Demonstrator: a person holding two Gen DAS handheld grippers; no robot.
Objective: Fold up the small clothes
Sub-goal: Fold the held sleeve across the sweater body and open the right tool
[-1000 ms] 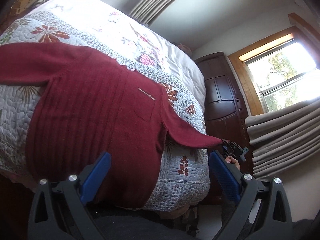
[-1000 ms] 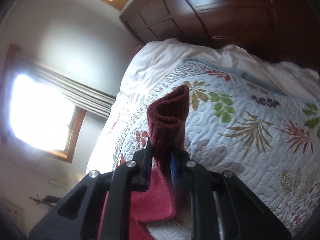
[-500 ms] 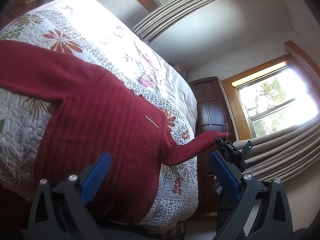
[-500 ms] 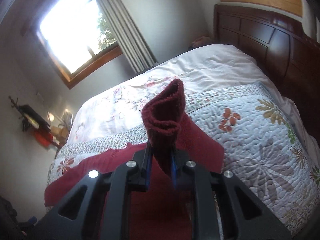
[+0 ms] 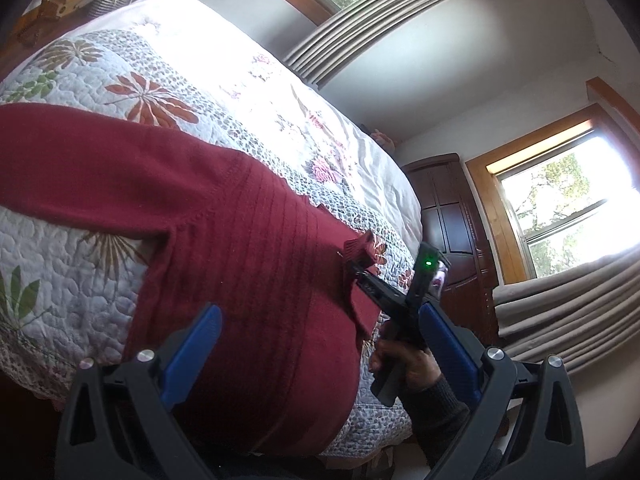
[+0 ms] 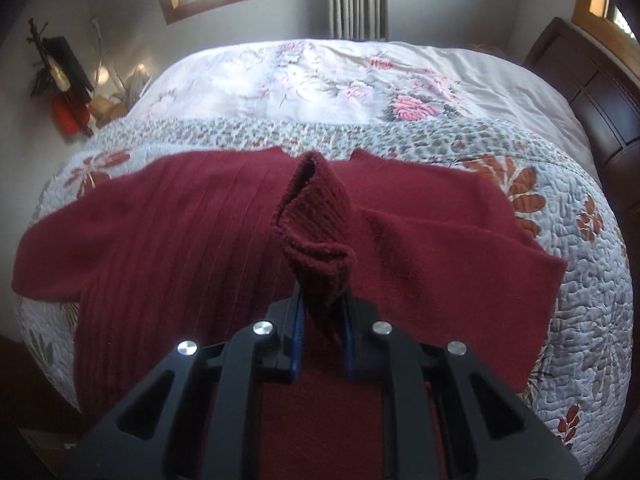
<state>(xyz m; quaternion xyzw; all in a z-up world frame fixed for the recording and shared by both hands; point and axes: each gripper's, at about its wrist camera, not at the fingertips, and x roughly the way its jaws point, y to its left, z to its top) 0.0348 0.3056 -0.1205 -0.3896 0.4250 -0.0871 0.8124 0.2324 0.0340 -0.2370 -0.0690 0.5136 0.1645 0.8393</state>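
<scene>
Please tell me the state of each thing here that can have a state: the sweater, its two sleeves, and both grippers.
Red sweater: spread flat on the quilt, not yet folded.
Right sleeve cuff: lifted over the sweater body, pinched.
Other sleeve: stretched out flat on the quilt.
Right gripper: shut on the cuff.
Left gripper: open, holding nothing.

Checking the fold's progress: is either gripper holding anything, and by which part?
The right gripper pinches the red sweater by its sleeve cuff. The left gripper is open, empty.
</scene>
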